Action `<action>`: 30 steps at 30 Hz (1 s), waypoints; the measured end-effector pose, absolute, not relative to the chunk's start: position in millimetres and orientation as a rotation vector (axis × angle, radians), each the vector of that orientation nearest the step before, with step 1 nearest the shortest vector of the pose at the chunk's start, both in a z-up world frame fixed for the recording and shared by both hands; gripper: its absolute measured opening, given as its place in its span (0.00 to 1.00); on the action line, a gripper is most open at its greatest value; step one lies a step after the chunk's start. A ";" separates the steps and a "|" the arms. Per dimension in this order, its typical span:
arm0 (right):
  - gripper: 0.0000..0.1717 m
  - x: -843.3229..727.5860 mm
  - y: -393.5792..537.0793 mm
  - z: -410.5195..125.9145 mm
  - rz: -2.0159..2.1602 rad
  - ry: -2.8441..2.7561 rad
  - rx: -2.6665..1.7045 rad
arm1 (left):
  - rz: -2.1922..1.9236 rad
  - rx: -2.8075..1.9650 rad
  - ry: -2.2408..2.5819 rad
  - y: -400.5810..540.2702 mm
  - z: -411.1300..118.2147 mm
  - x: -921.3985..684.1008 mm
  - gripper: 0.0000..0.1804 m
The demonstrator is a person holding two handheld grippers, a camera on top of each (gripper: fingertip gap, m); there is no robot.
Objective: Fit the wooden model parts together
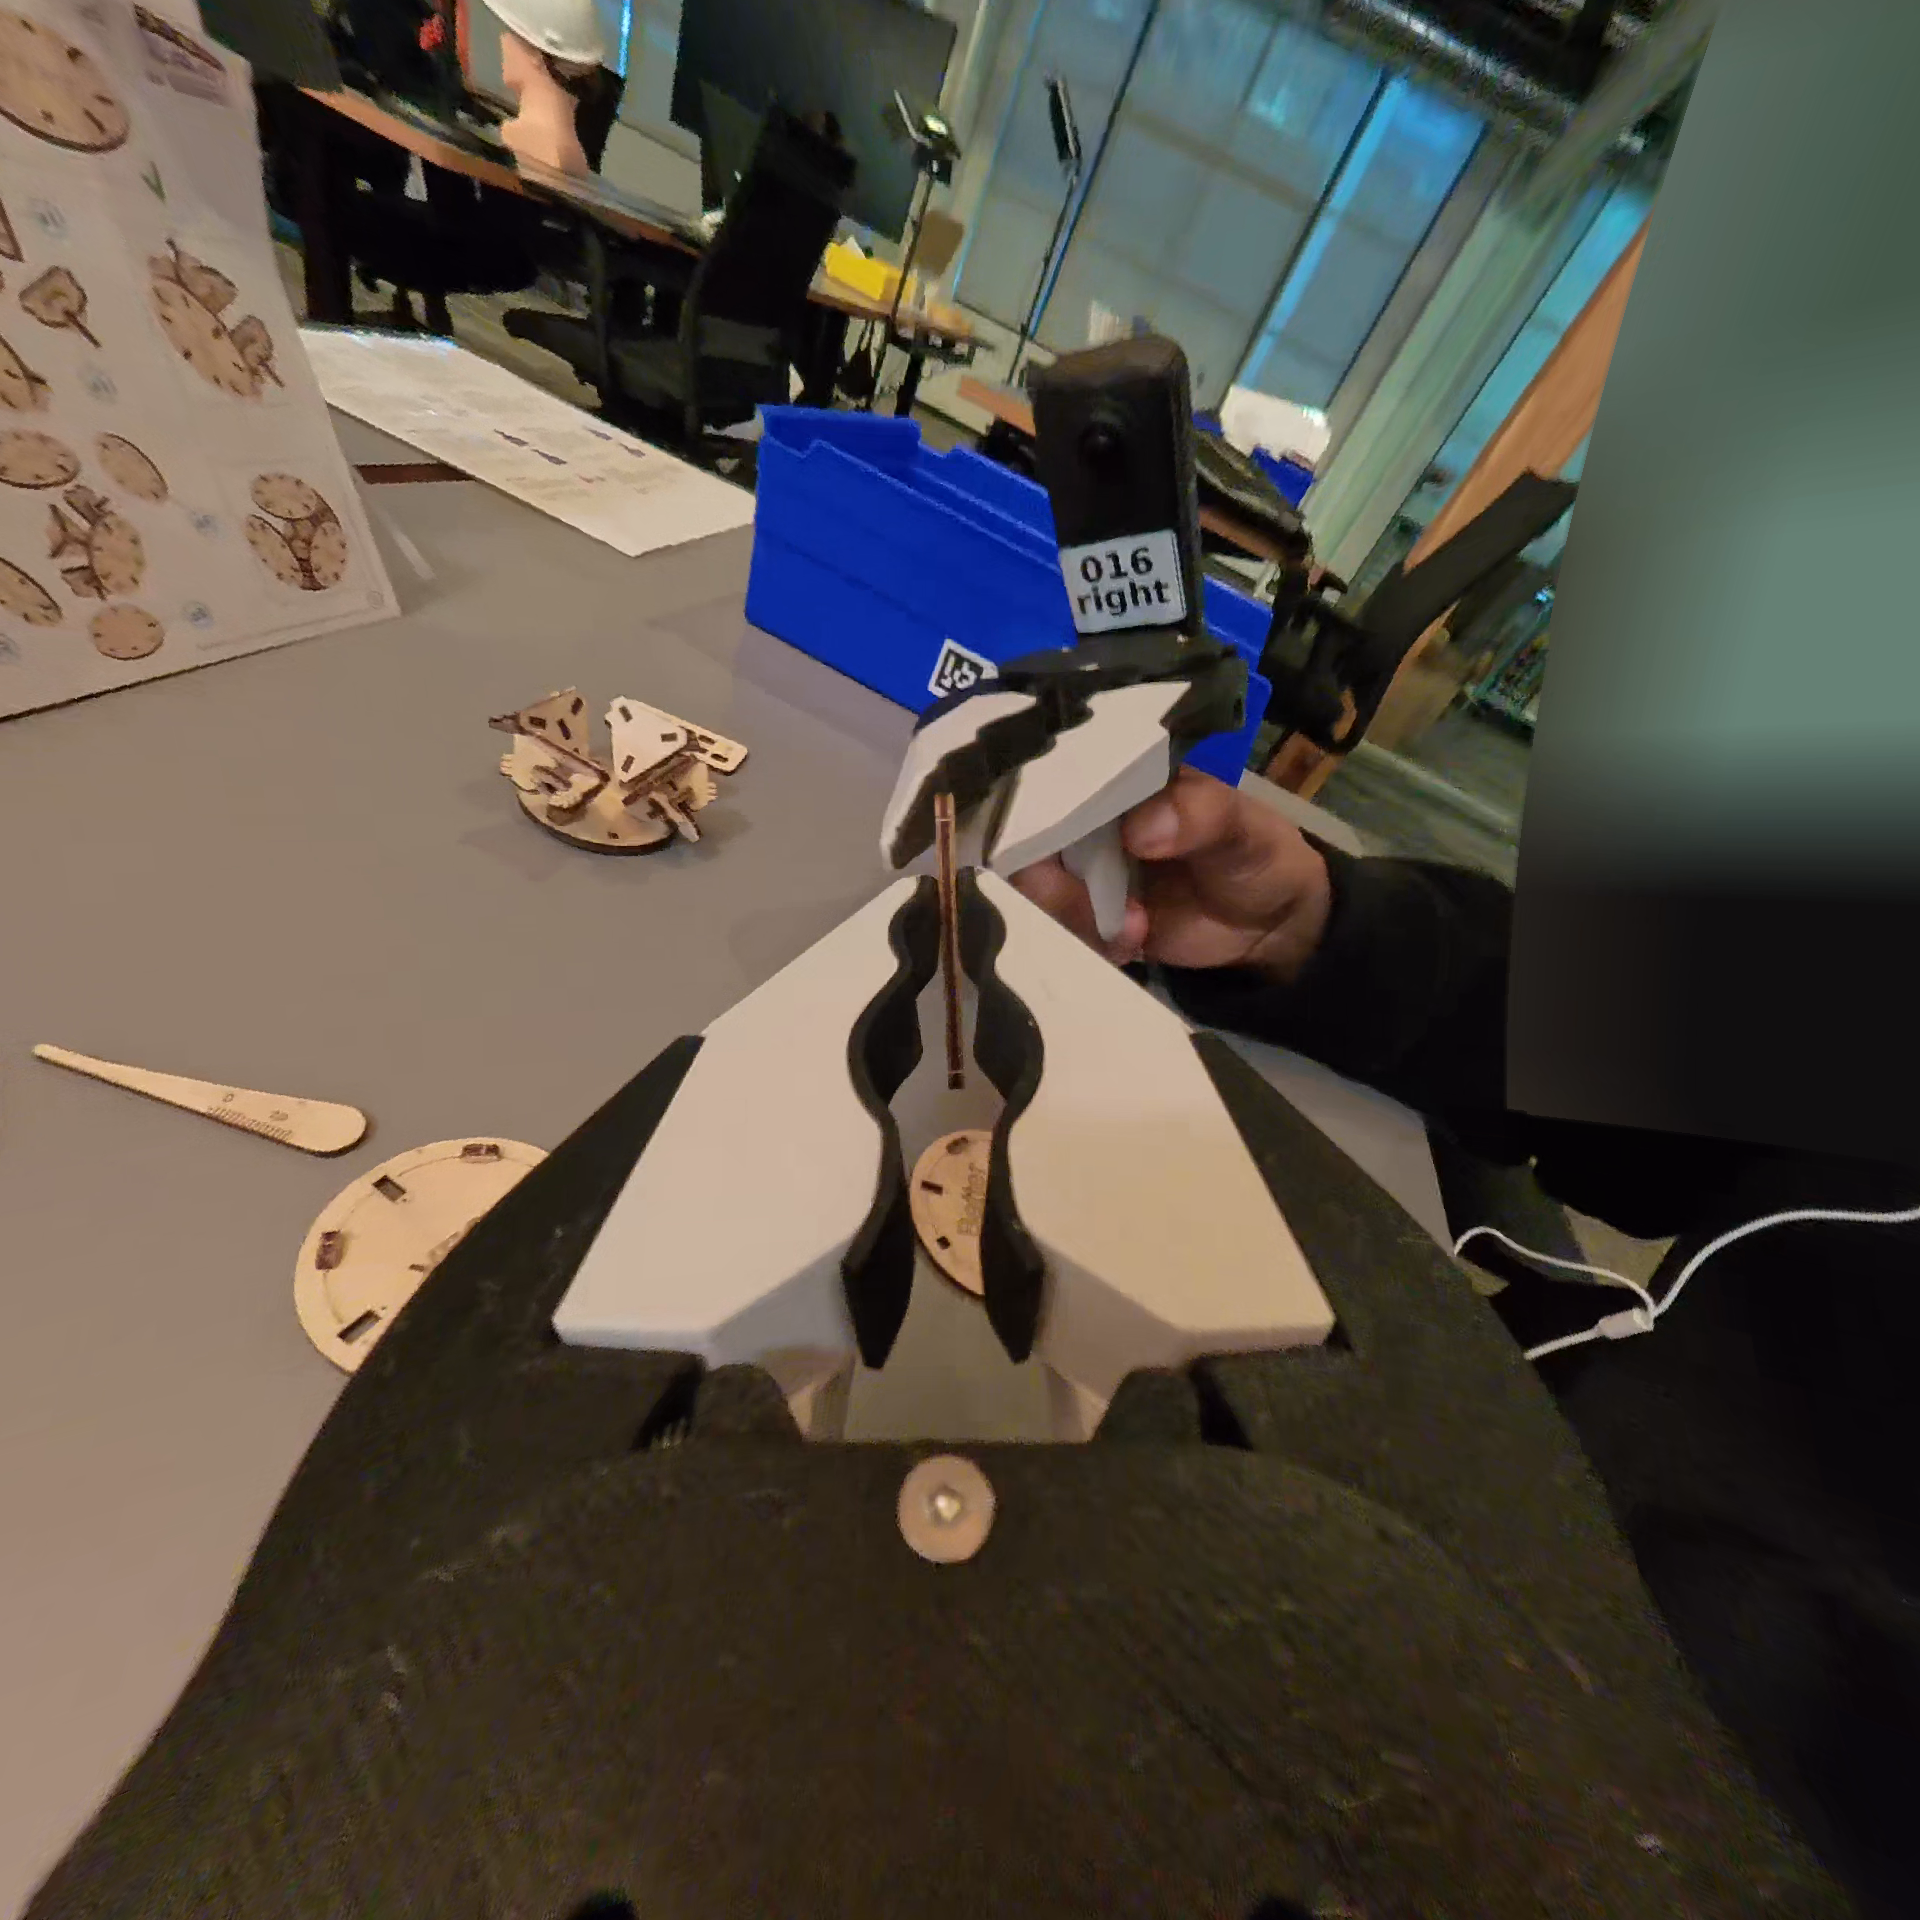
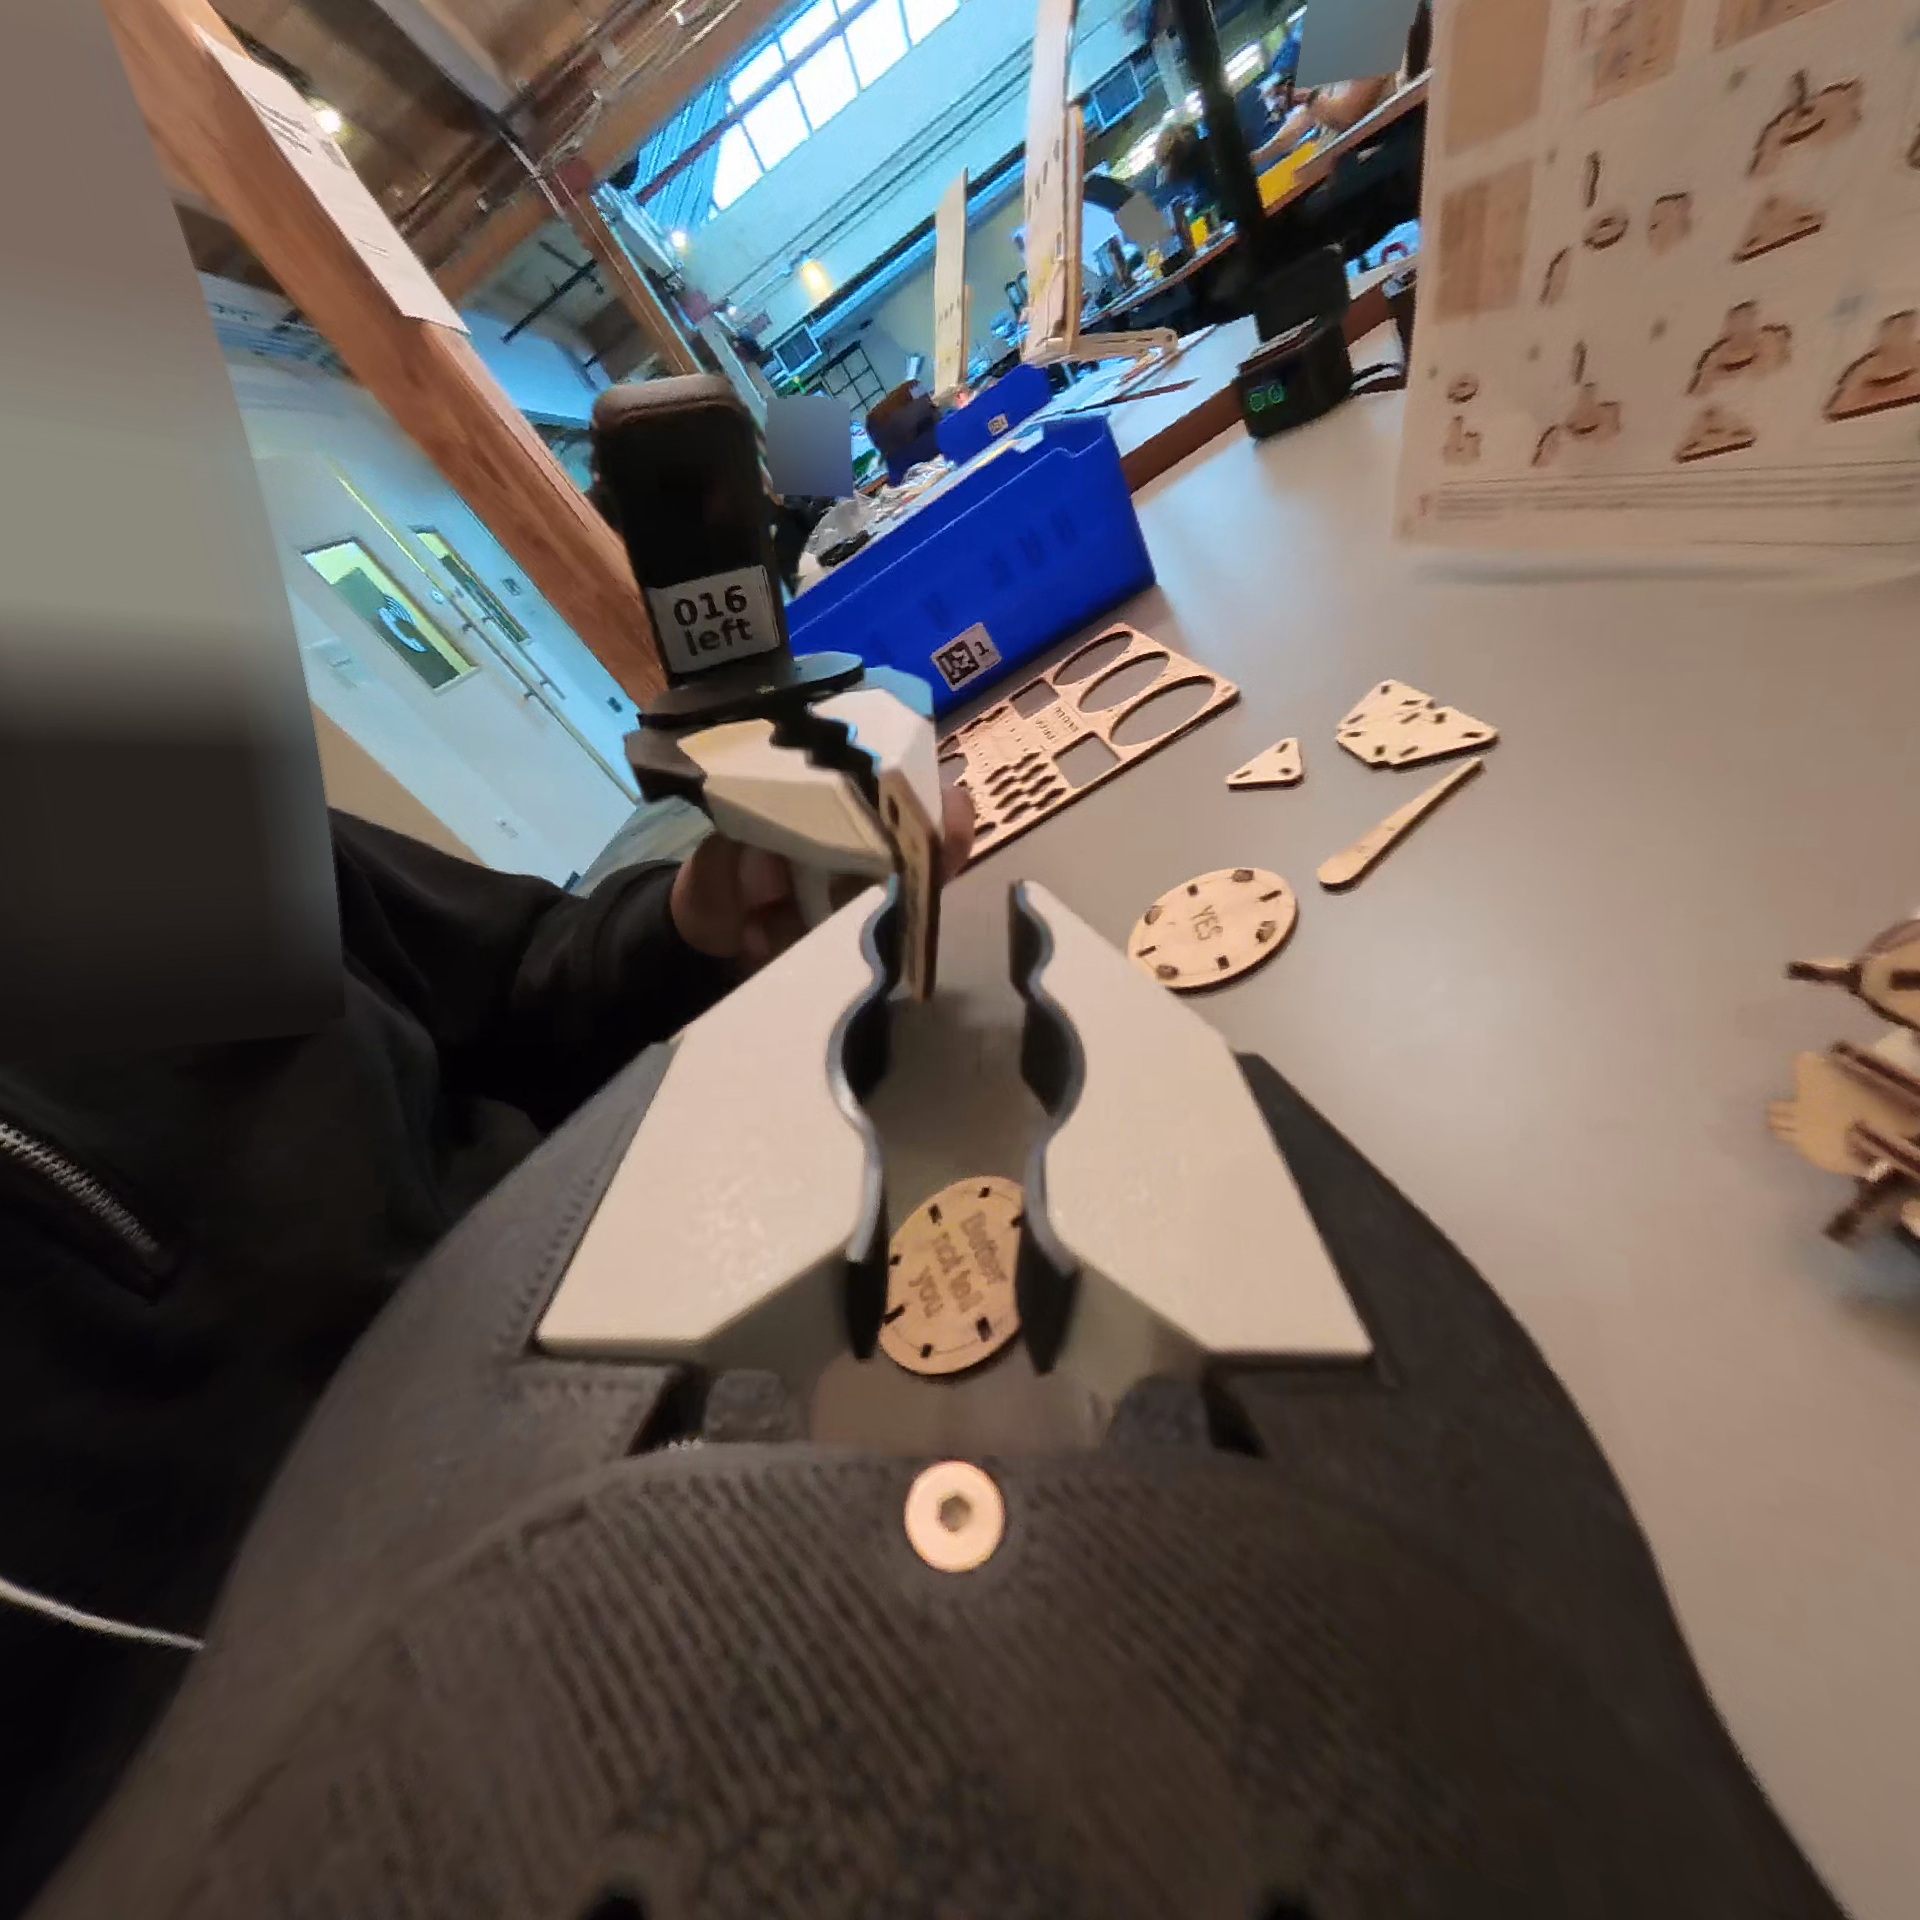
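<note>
We see a grey counter [image 1: 260, 914] with a blue bin [image 1: 883, 540] near its far edge and a propped instruction sheet [image 1: 156, 364] at the far left corner. Our left hand-held gripper [image 1: 943, 883] is clenched on a thin wooden piece [image 1: 948, 977], held edge-on above the counter's near edge. Our right hand-held gripper [image 2: 948, 904] stands released, its fingers apart around that piece [image 2: 914, 894], one finger just beside it. Below them lies a small wooden disc [image 2: 951, 1283]. A larger disc [image 1: 390, 1242], a tapered stick [image 1: 208, 1107] and a wooden assembly [image 1: 613, 774] lie toward the left.
</note>
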State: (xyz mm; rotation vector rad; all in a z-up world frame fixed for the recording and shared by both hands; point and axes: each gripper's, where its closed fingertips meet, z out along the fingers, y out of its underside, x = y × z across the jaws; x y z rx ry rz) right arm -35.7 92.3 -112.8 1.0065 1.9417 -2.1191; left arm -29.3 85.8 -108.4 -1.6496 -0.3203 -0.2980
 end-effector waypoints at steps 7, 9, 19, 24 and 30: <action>0.04 -31.6 86.1 -106.9 -2.139 1.815 0.955 | -0.409 -1.566 -0.349 85.5 -102.3 -28.1 0.00; 0.03 -30.6 85.2 -106.4 -2.137 1.805 0.948 | -0.426 -1.566 -0.349 86.5 -103.9 -26.6 0.00; 0.00 -31.7 91.4 -104.9 -2.137 1.818 0.974 | -0.438 -1.586 -0.319 88.0 -110.9 -23.0 0.00; 0.00 -30.3 89.4 -108.6 -2.104 1.851 0.975 | -0.443 -1.581 -0.325 86.7 -111.2 -25.1 0.00; 0.00 -30.4 89.4 -110.9 -2.090 1.884 0.979 | -0.454 -1.600 -0.321 86.9 -113.2 -23.4 0.00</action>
